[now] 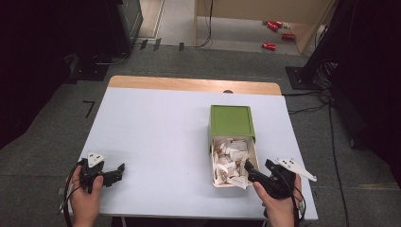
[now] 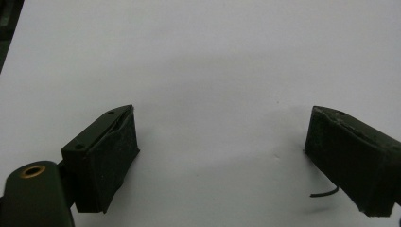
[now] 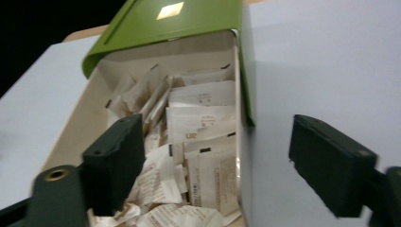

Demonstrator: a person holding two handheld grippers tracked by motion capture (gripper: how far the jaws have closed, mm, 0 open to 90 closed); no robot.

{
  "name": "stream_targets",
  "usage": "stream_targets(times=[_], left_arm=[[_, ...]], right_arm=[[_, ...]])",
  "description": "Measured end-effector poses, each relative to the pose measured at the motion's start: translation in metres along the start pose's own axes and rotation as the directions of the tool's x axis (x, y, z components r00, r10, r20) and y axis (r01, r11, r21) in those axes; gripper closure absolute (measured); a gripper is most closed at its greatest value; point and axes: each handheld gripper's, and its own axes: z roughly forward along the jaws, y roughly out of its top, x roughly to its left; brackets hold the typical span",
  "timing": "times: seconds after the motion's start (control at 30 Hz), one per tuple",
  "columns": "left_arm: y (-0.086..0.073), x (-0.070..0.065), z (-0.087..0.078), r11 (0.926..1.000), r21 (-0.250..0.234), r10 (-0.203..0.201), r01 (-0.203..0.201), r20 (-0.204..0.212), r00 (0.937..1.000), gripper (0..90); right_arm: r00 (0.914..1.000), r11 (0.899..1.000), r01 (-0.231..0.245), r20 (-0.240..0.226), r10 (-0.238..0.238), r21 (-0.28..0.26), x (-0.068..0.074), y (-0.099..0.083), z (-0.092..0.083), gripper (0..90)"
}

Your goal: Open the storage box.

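The green box (image 1: pixel 231 121) lies right of centre on the tabletop (image 1: pixel 156 142), its cream drawer (image 1: pixel 256 158) pulled out toward the near edge and heaped with paper sachets (image 1: pixel 230 162). Box and drawer run lengthwise from far to near. The right hand-held gripper (image 1: pixel 249 166) hovers at the drawer's near right corner, jaws apart and empty, straddling the drawer's right wall. The left hand-held gripper (image 1: pixel 118 170) sits well apart at the near left, jaws also apart over bare tabletop.
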Motion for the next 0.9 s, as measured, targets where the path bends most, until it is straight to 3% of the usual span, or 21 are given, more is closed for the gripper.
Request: stream_targets(times=[0.17, 0.37, 0.9], left_arm=[[0.000, 0.000, 0.000, 1.0000, 0.000, 0.000, 0.000, 0.000, 1.0000, 10.8], [0.000, 0.000, 0.000, 1.0000, 0.000, 0.000, 0.000, 0.000, 1.0000, 10.8], [0.000, 0.000, 0.000, 1.0000, 0.001, 0.000, 0.000, 0.000, 1.0000, 10.8]], right_arm=[[0.9986, 0.999, 0.037, -0.037, -0.037, -0.004, 0.005, 0.003, -0.004, 14.1], [0.9983, 0.998, 0.054, -0.018, -0.055, -0.013, 0.013, 0.006, -0.005, 14.5], [0.9961, 0.996, 0.078, -0.038, -0.079, -0.034, 0.041, 0.017, 0.002, 20.1]])
